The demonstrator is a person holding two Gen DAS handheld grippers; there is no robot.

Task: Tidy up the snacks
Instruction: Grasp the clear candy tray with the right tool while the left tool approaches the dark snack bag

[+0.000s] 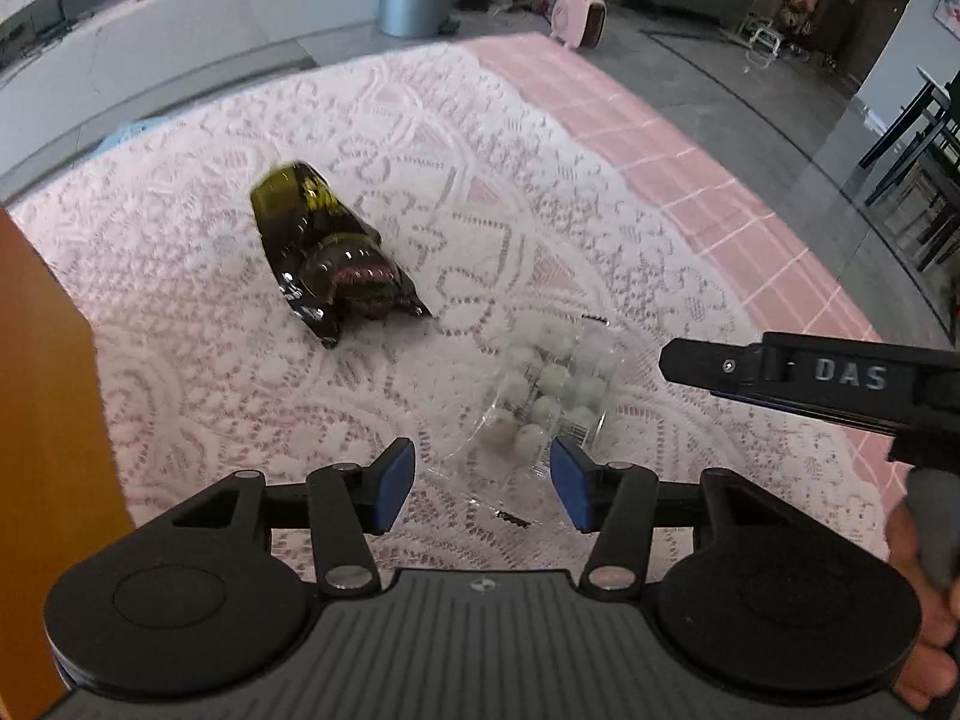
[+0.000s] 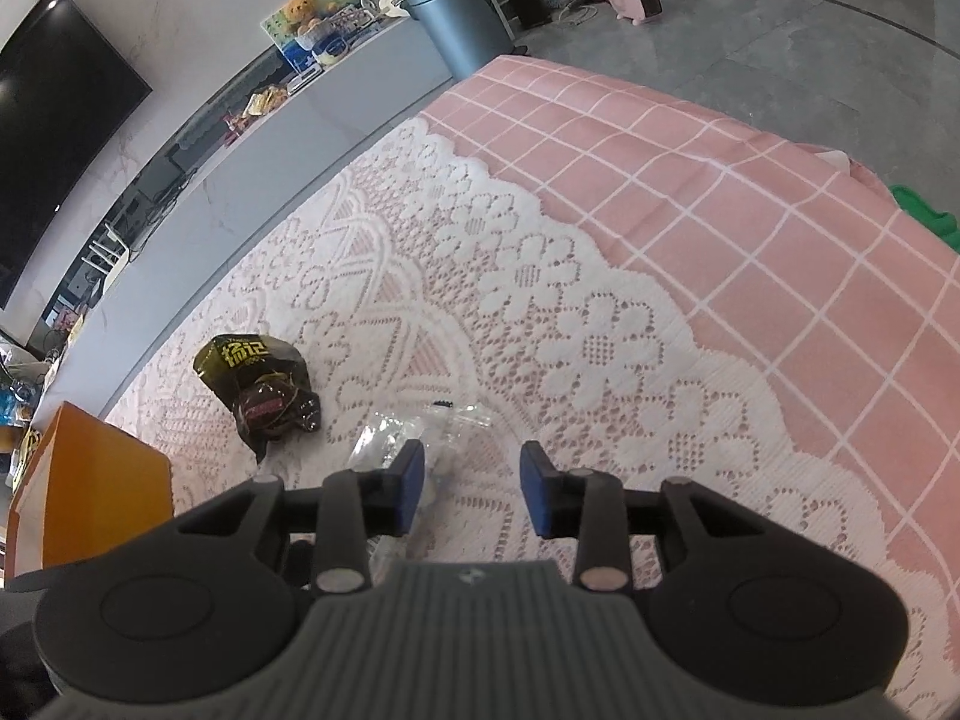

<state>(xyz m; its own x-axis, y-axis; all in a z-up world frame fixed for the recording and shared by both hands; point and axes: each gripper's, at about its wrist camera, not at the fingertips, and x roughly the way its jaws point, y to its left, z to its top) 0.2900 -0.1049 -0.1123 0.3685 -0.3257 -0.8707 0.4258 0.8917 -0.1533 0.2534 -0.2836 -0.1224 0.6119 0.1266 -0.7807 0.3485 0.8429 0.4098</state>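
Snacks lie loose on the lace-covered tabletop (image 2: 540, 300): a dark green packet (image 1: 327, 258) and a clear bag of white sweets (image 1: 549, 390), neither yet in the orange box (image 1: 48, 420); left claw (image 1: 480, 486) and right claw (image 2: 474, 492) both spread, pinching nothing; sorting seems barely begun.

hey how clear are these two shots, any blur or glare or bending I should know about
Left wrist view: the dark green snack bag is motion-smeared with glare spots; the clear bag of white balls looks soft. Right wrist view: sharper, the bag's print is readable. Both bow the pink checked cloth by fisheye.
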